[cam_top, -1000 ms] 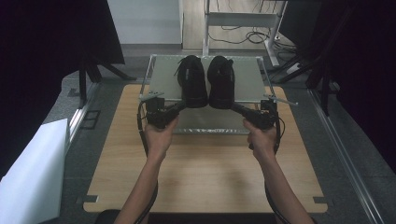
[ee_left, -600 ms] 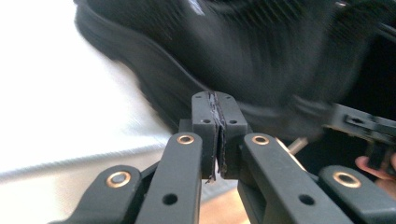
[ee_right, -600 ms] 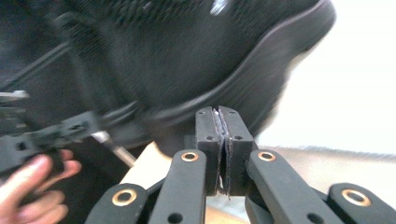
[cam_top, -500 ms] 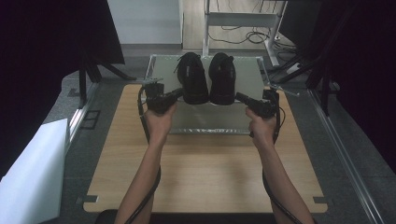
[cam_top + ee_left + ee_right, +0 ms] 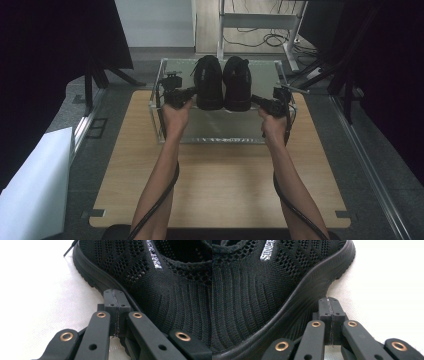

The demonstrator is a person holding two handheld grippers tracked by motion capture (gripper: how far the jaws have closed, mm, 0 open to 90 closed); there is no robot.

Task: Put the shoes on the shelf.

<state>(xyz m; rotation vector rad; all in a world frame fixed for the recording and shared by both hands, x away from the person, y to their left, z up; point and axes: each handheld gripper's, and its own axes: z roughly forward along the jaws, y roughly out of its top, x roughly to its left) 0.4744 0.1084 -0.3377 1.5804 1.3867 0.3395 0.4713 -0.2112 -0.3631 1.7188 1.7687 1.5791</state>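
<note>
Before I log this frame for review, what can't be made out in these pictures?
- White lettering on the left shoe: left gripper view, cut by the top edge, blurred.
- Lettering on the right shoe: right gripper view, cut by the top edge.
- Whether the shut tips of the left gripper and right gripper touch the soles: cannot tell.
- Heels of both shoes: high view, too dark for detail.
- Clear box: its floor is lost in glare.
</note>
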